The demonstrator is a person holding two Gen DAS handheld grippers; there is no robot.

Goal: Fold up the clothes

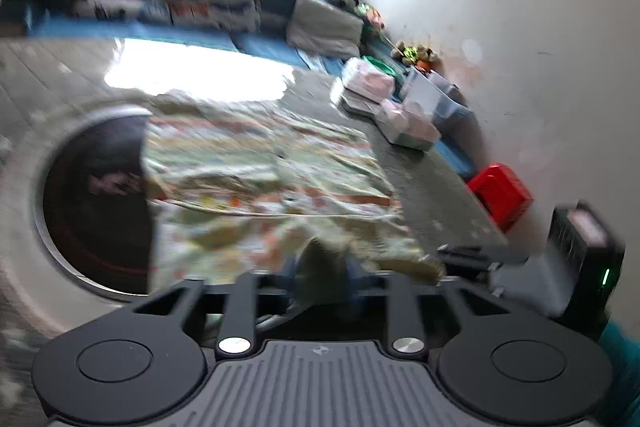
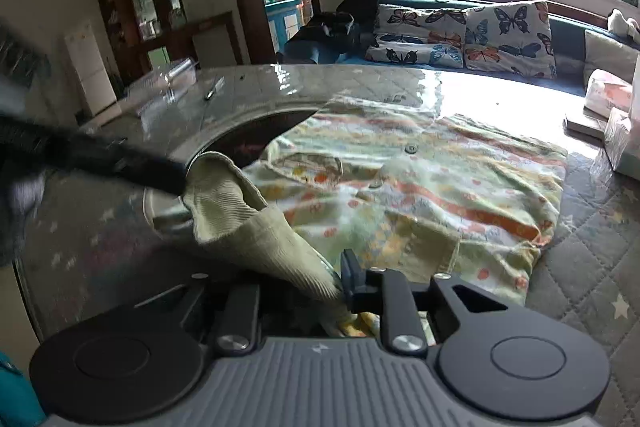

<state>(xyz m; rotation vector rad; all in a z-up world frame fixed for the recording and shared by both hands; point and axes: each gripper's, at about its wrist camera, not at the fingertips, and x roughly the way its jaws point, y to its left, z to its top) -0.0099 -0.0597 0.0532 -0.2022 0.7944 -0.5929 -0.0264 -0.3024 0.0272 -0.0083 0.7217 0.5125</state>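
Now right gripper (image 2: 340,291) pinches ribbed cuff (image 2: 224,203) of printed shirt (image 2: 420,187), lower centre; left gripper (image 1: 324,279) pinches cloth too, w/ heavy blur.

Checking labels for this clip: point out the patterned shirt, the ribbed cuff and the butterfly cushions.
patterned shirt (image 2: 432,187), right wrist view, on its flat front panel.
ribbed cuff (image 2: 224,203), right wrist view, on the lifted ribbed band.
butterfly cushions (image 2: 504,35), right wrist view, on the right cushion's face.

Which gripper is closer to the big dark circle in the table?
Left. The left gripper is at the end of the sleeve, right by the rim of the dark circle. The right gripper holds the sleeve farther back, beside the shirt.
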